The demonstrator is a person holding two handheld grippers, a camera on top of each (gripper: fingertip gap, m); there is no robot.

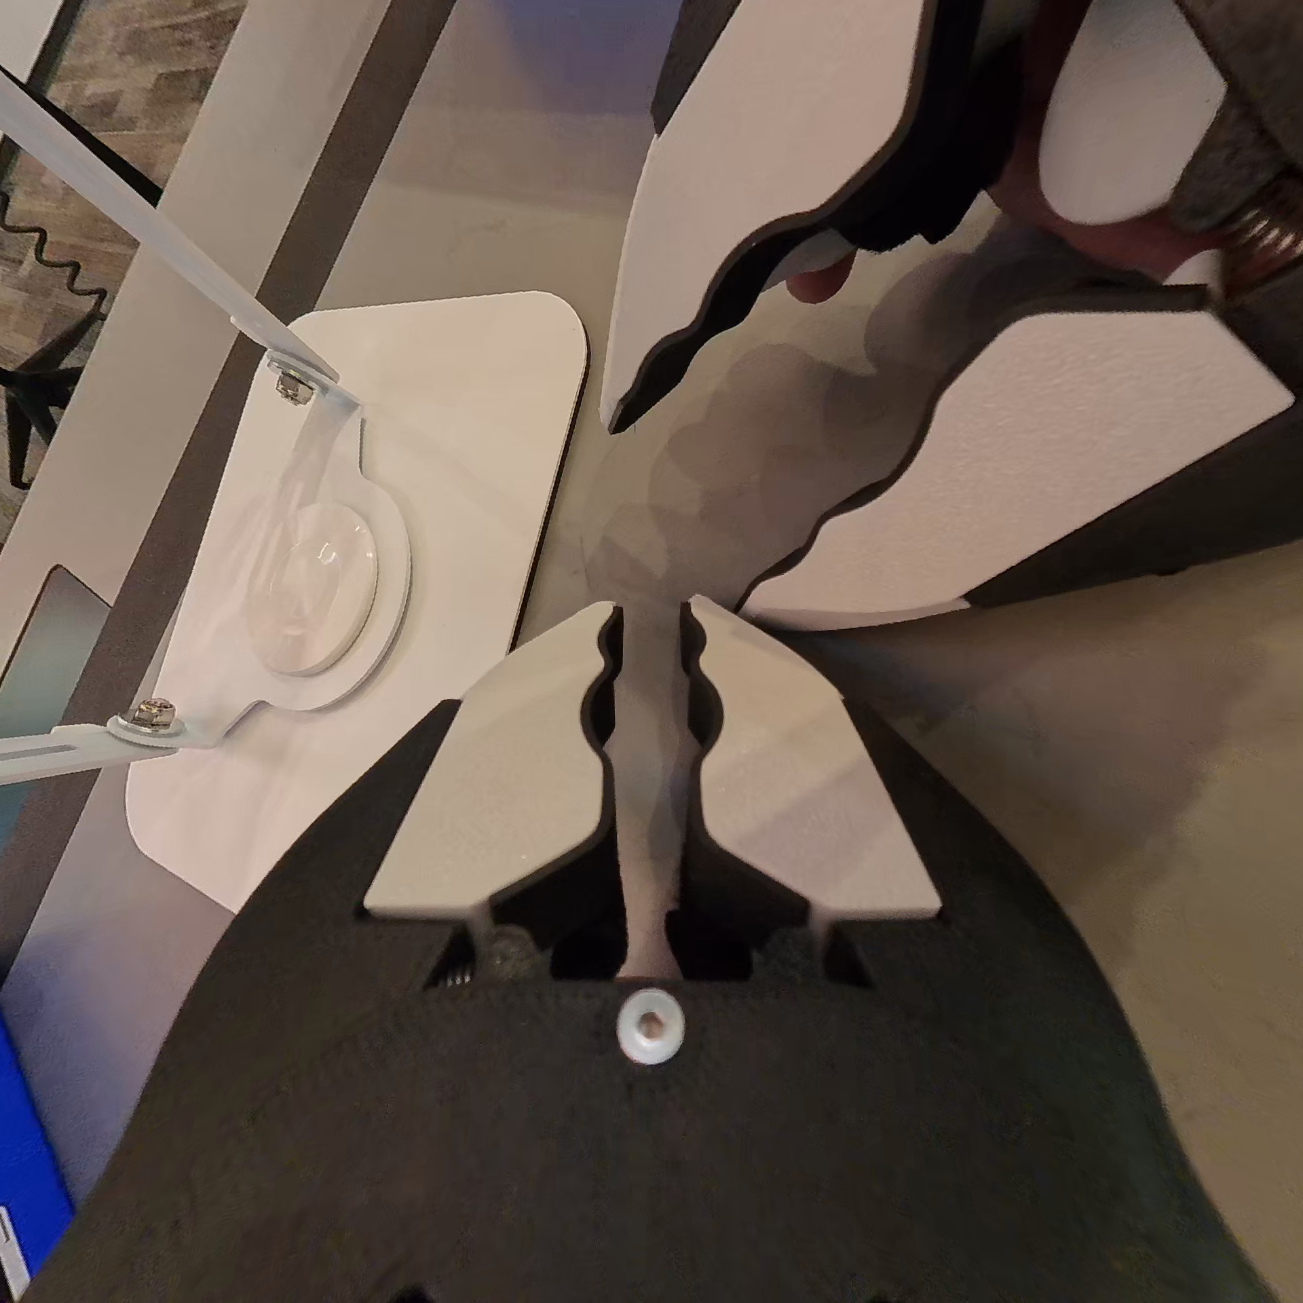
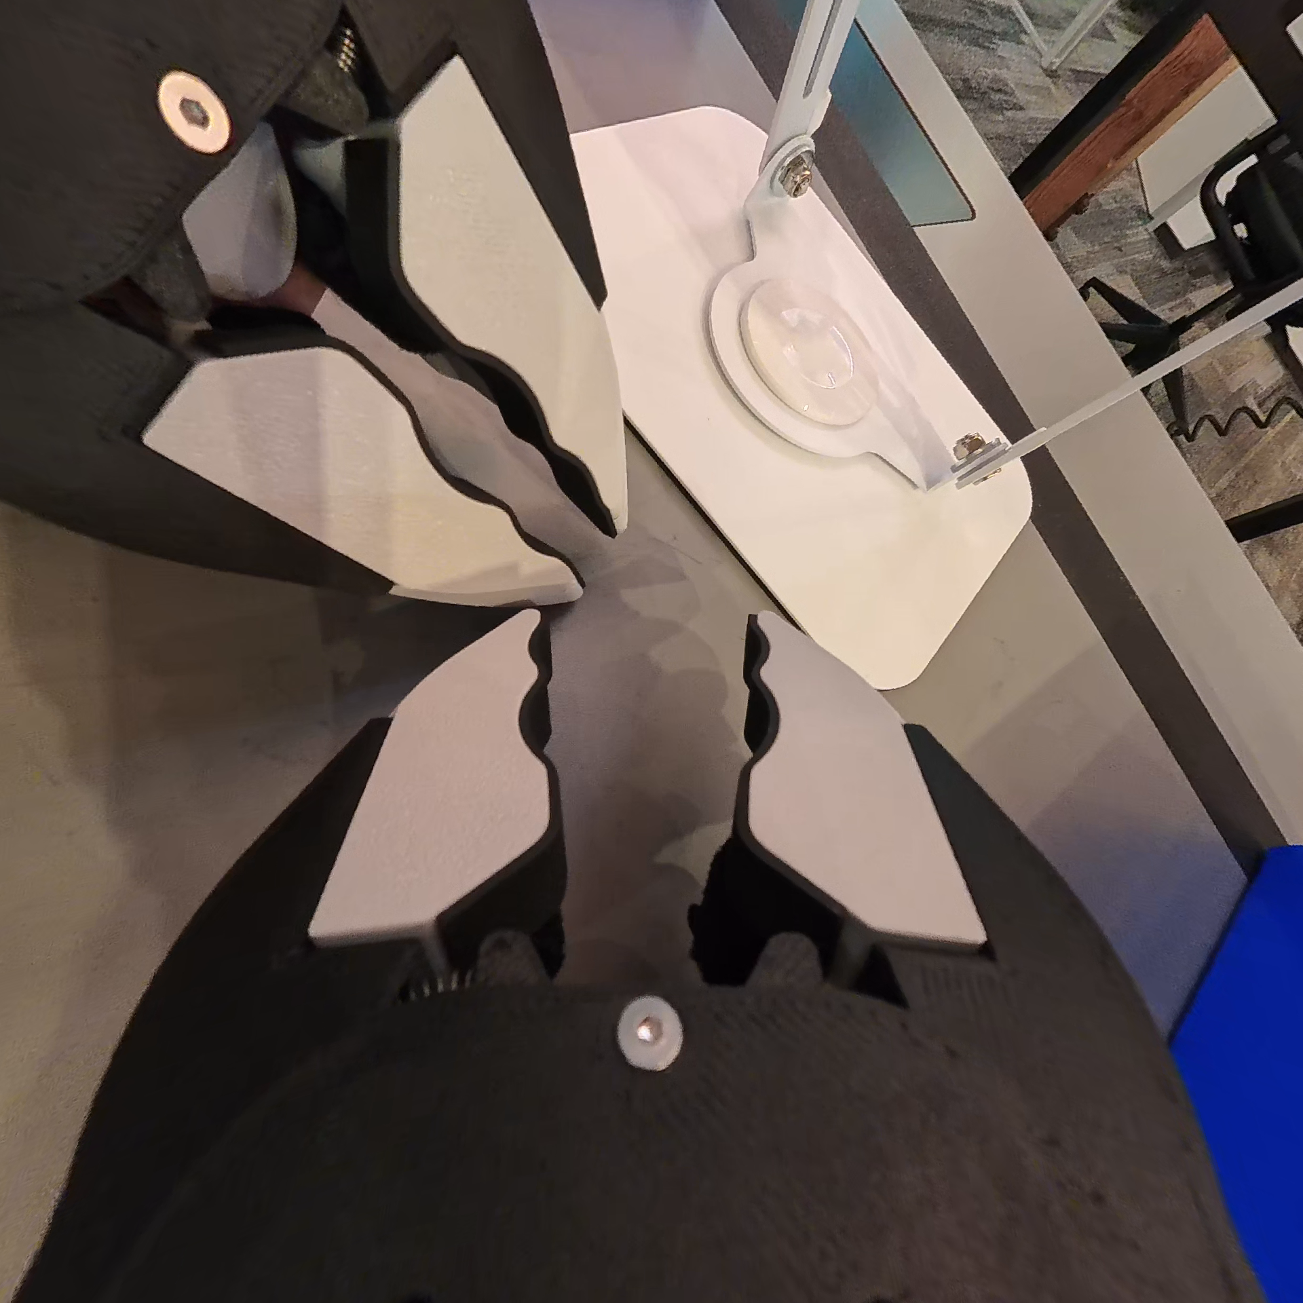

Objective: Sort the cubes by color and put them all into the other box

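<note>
Grey table (image 2: 176, 705), one white base plate (image 2: 881, 564); two bare tools: left tool (image 1: 652, 606) narrow, right tool (image 2: 645, 620) wide.

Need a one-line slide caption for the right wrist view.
Both grippers open and empty, tips nearly meeting over the grey table beside a white stand base.

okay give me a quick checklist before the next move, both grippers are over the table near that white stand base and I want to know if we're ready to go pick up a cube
1. Left gripper empty: ok, bare table shows through the narrow gap.
2. Right gripper empty and open: ok, jaws wide apart, nothing between.
3. Grippers apart from each other: not ok, their tips nearly meet.
4. Clear of the white stand base: ok, it lies beside the right gripper, not touching.
5. Cubes located: cannot tell, none shows in either view.
6. Boxes located: cannot tell; only a blue object shows at the edge.
</note>
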